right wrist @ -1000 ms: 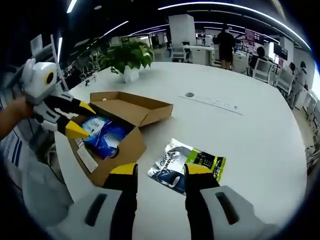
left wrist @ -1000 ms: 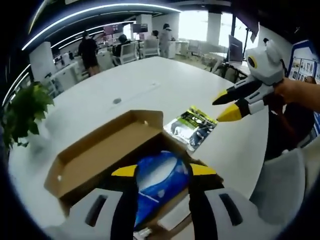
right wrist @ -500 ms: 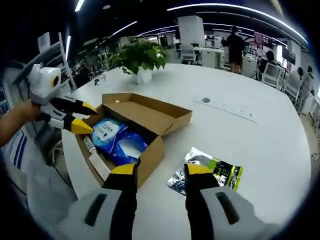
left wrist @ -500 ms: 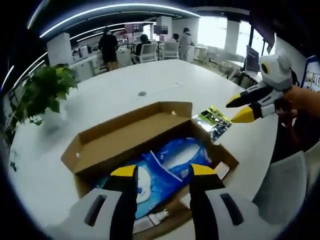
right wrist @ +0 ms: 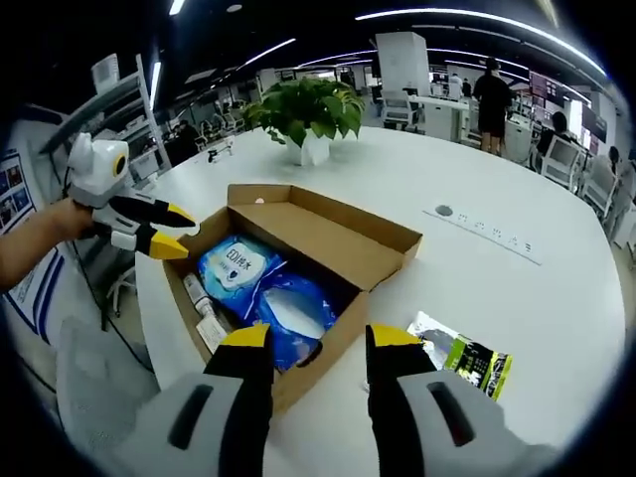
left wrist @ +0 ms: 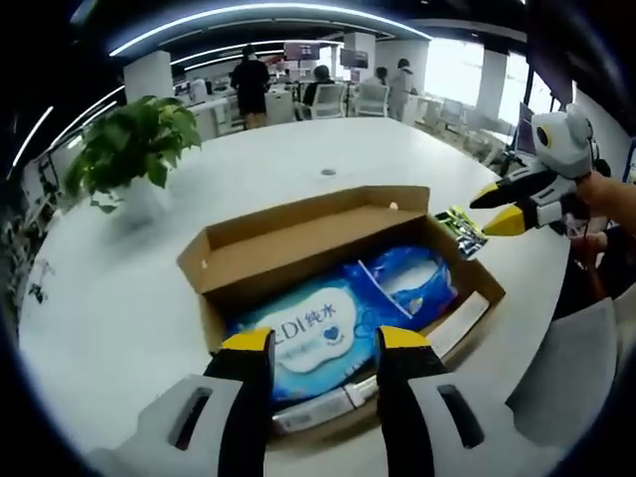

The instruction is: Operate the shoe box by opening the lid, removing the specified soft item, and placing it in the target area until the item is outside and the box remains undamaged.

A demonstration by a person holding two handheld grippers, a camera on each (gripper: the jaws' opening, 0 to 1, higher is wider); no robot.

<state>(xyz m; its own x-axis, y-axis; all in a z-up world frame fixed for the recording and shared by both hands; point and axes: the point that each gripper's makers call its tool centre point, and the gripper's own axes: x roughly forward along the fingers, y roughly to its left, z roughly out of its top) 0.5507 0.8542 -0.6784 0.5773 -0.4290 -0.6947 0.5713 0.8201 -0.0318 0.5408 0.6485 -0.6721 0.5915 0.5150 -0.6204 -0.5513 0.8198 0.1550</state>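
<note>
The blue wipes pack lies flat inside the open shoe box, printed label up, and that puts it ready for a pick from above. In the right gripper view the same pack fills the box floor toward 7 o'clock, with a small tube and a paper slip tucked along the near wall. The lid is folded back toward 1 o'clock, resting open on the tabletop, so the box mouth is free and no cardboard needs forcing.

The left tool hovers over the near edge of the box, jaws parted, nothing between them, lined up on the pack; the grab looks like the next step. The right tool hangs at the box's other long side, jaws apart and empty too, probably to steady the box.

A green-and-black packet lies on the tabletop at 4 o'clock of the box, already outside. A potted plant stands well apart at 12 o'clock. People stand at desks far behind.
</note>
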